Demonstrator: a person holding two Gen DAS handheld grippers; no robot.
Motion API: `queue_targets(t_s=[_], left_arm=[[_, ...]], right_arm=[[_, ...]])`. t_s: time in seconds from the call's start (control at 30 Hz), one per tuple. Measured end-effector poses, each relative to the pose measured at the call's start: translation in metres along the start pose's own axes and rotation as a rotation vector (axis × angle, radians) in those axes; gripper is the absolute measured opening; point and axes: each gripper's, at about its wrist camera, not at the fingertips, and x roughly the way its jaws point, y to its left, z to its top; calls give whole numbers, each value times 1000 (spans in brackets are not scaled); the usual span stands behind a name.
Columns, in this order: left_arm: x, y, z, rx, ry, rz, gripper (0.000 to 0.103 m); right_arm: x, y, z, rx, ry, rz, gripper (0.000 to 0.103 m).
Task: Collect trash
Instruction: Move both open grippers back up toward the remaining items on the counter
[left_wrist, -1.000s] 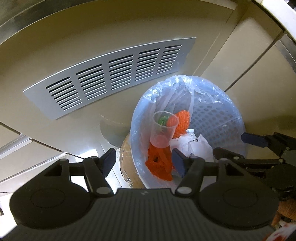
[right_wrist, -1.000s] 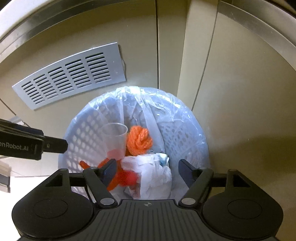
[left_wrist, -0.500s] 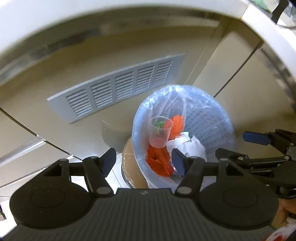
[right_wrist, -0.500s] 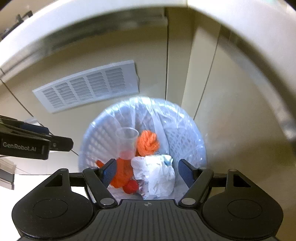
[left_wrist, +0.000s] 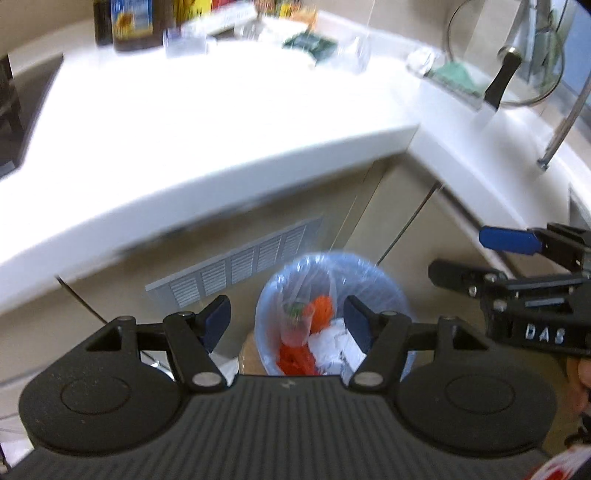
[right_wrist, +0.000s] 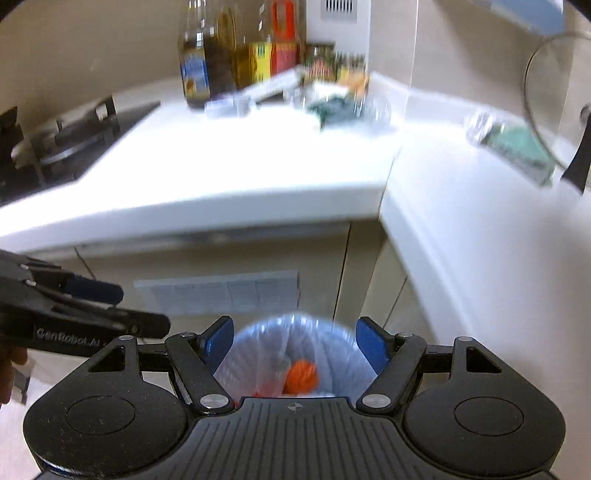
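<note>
A white mesh trash bin (left_wrist: 384, 284) lined with a clear bag stands on the floor by the cabinets. It holds a clear plastic cup (left_wrist: 295, 325), orange peel or netting (left_wrist: 323, 308) and crumpled white paper (left_wrist: 334, 345). My left gripper (left_wrist: 286, 319) is open and empty, high above the bin. My right gripper (right_wrist: 294, 341) is open and empty, also above the bin (right_wrist: 255, 343), and shows at the right of the left wrist view (left_wrist: 480, 254). On the white countertop (left_wrist: 207, 122) lie a green wrapper (left_wrist: 310, 42) and clear plastic wrappers (right_wrist: 373, 107).
Bottles and jars (right_wrist: 236, 55) stand at the counter's back. A stove (right_wrist: 55, 136) is at the left. A glass pot lid (left_wrist: 506, 55) and green sponge (right_wrist: 517, 144) sit at the right. A grey vent grille (left_wrist: 236, 266) is on the cabinet behind the bin.
Both grippers have risen well away from the bin and tilted up. The countertop and its items have come into view. The bin looks smaller and lower.
</note>
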Motion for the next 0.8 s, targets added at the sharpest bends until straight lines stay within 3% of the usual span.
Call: queue_targets(t_s=[0.4, 0.6, 0.8], left_arm=[[-51, 25, 48, 10, -178, 23, 70], [-50, 51, 81, 3, -224, 65, 71], [-37, 65, 119, -49, -269, 133, 75]], right_arm=[[-22, -2, 51, 24, -142, -64, 73], [-20, -4, 80, 37, -184, -54, 73], [3, -7, 113, -16, -195, 10, 73]])
